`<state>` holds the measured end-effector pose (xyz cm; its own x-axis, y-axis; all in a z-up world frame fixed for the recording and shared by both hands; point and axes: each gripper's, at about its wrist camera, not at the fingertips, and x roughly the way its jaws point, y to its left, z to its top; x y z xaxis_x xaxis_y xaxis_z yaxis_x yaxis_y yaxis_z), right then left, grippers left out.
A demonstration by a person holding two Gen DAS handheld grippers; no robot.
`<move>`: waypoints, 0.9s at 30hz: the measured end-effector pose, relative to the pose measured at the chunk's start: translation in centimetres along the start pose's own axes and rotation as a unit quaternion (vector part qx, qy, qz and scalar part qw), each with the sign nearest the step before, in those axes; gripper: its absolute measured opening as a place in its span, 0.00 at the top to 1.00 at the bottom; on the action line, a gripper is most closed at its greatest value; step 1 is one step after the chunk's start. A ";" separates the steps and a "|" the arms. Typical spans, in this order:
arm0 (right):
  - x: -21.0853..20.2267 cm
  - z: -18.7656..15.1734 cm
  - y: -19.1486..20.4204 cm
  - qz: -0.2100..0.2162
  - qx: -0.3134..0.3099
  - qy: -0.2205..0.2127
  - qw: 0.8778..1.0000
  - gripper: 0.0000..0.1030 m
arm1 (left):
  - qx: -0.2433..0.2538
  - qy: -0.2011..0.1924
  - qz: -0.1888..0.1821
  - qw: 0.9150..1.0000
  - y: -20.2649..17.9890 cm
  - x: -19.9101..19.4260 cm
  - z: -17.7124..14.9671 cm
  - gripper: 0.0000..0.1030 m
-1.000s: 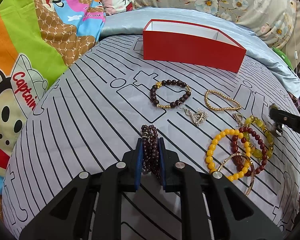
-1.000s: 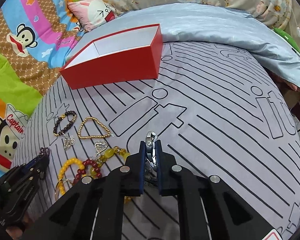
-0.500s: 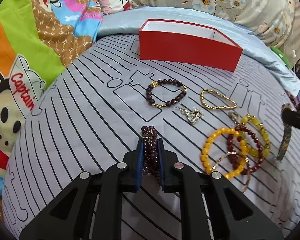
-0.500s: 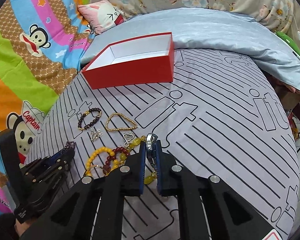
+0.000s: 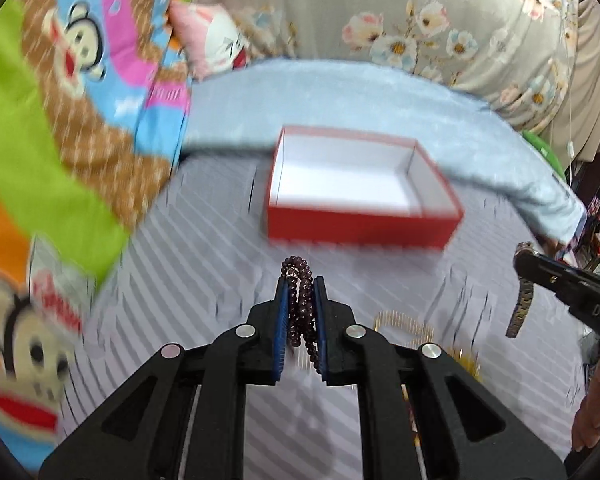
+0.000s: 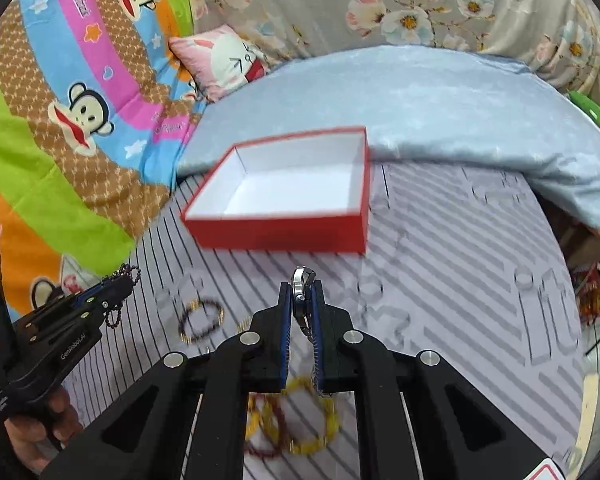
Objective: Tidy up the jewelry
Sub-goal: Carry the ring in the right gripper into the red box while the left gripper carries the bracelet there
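Clamping a beaded bracelet point(image 5: 300, 300) and a watch point(image 6: 303, 292), both hand-held grippers face the red box point(image 6: 284, 236).

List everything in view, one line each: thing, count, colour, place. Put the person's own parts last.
box: one, red with a white inside, nothing in it, on the striped sheet.
striped sheet: one, grey with dark lines, under everything.
blanket: one, pale blue, behind the box.
cartoon quilt: one, multicoloured, far left.
pink cushion: one, behind the quilt.
loose bracelets: several, yellow, red, dark and gold, blurred, on the sheet.
beaded bracelet: one, dark purple, in the left gripper jaws.
watch: one, silver, in the right gripper jaws.
hand: one, holding the left gripper's handle.
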<state>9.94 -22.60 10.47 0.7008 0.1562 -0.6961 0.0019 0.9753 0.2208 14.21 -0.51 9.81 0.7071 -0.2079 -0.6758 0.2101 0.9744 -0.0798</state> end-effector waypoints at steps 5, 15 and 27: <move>2.4 6.8 0.5 0.004 -0.017 -0.030 0.999 0.91 | 0.009 -0.024 -0.020 0.999 -0.5 2.8 6.9 0.88; 13.0 13.7 -0.5 -0.018 -0.020 0.010 1.000 0.91 | 0.019 -0.001 -0.029 0.999 -1.2 13.2 13.8 0.88; 19.8 15.0 -1.7 -0.036 -0.014 0.048 0.998 0.89 | 0.035 0.026 -0.006 0.999 -1.7 21.1 14.7 0.85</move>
<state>34.52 -23.53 6.51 0.6281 0.0984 -0.7719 0.0283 0.9884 0.1491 38.69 -7.81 6.41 0.6684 -0.2121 -0.7129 0.2662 0.9632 -0.0370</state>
